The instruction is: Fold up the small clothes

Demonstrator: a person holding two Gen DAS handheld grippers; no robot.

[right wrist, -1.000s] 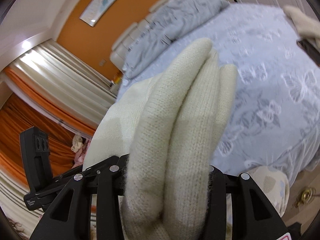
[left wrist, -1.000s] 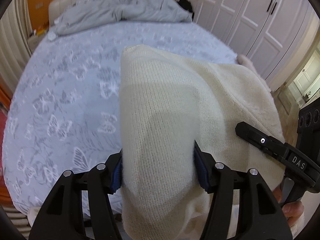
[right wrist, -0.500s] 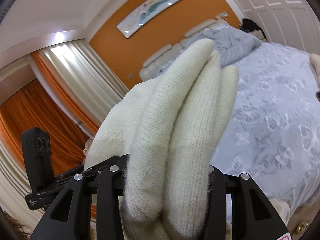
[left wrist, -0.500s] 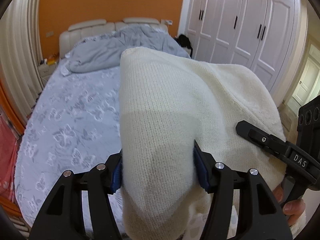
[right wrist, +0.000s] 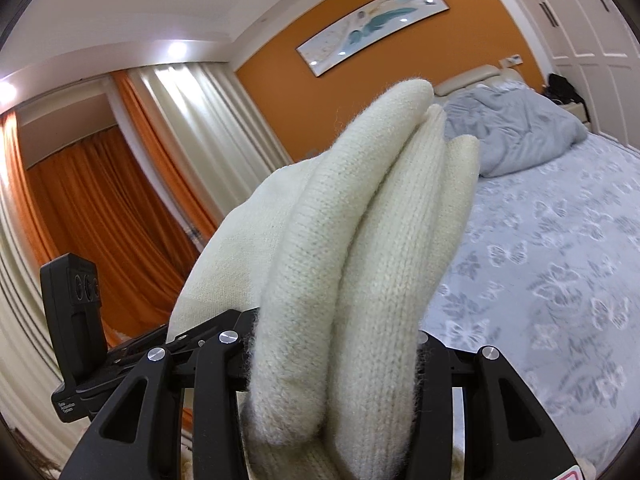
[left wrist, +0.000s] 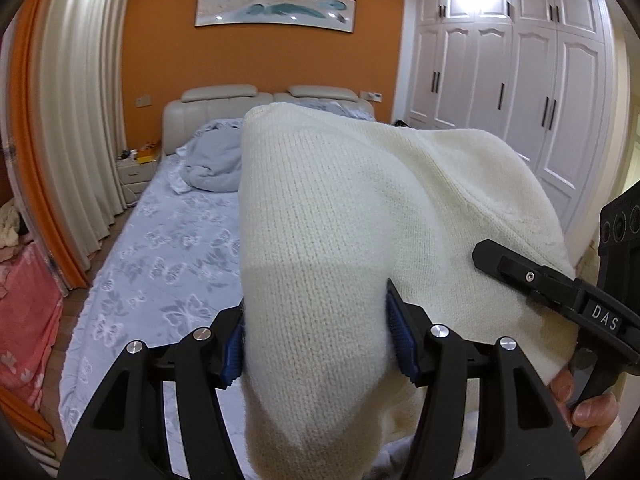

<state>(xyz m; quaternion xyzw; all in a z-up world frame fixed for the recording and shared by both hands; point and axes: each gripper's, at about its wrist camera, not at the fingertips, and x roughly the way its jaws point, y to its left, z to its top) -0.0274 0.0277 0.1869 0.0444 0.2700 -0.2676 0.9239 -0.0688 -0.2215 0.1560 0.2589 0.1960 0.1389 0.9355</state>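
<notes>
The left hand-held gripper (left wrist: 314, 344) and right hand-held gripper (right wrist: 334, 360) each clamp a bunched edge of the cream knit (left wrist: 360, 216), holding it in the air above the bed (left wrist: 168, 248). Thick bunched layers could slip from either grip, or land uneven, spoiling the fold.

White letters "DAS" stand on the black right claw (left wrist: 576, 308); its other small label is unreadable.
</notes>
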